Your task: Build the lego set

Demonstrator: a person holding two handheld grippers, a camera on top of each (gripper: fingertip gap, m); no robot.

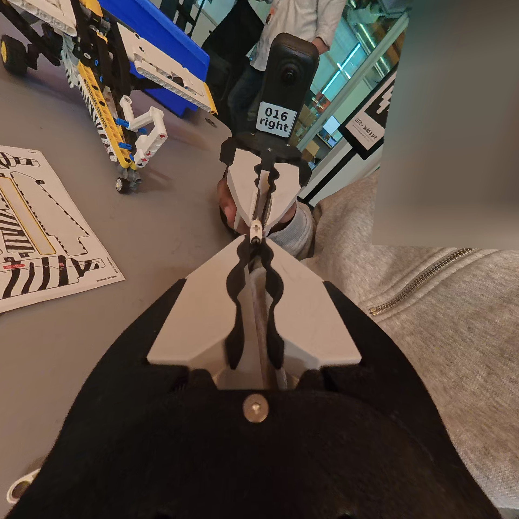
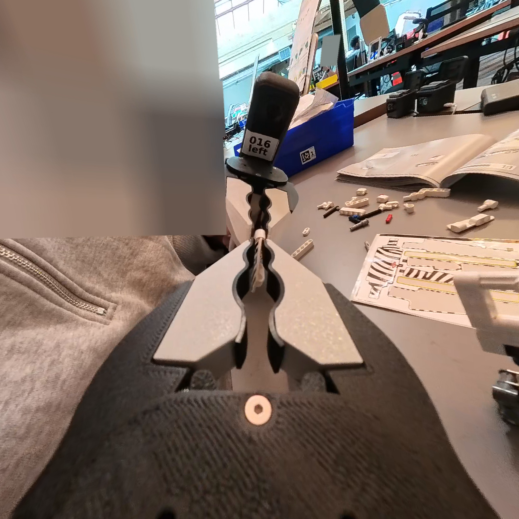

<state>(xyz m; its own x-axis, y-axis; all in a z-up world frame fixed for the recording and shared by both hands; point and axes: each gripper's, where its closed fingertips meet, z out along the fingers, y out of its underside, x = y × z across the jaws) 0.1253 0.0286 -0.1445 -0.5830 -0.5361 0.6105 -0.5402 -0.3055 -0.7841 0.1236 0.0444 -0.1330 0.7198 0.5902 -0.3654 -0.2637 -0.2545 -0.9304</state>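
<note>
**Two grippers tip to tip over a small white lego pin**

Two grippers face each other in mid-air above the worktop (image 1: 157,224), close to the person's grey zip hoodie (image 1: 421,309). Left gripper (image 1: 254,248): fingers nearly closed. A pale flat strip runs between them; whether it is gripped I cannot tell. Right gripper (image 2: 257,245): fingers also nearly closed, with a striped black-and-white flat piece between them, probably a sticker, though the grip is unclear.

Task piece: small white lego connector pin (image 1: 255,231), also seen at (image 2: 260,233), sitting right where the two sets of fingertips meet. Which gripper carries it is not clear; the tips hide the contact.

Handling, judged: the pin is hard plastic, very light, stiff, smooth and rounded, so it will likely roll or twist out of a loose pinch. Best held across its barrel, not its end. The striped piece looks thin and floppy, best held by an edge.

Elsewhere: partly built lego vehicle (image 1: 98,84) in yellow, white and black studded beams with rubber tyres, standing on the worktop beside a blue plastic bin (image 1: 168,50). Glossy sticker sheet (image 1: 42,224) lies flat nearby. Loose white and black lego parts (image 2: 365,207) are scattered near an open instruction booklet (image 2: 421,165).
</note>
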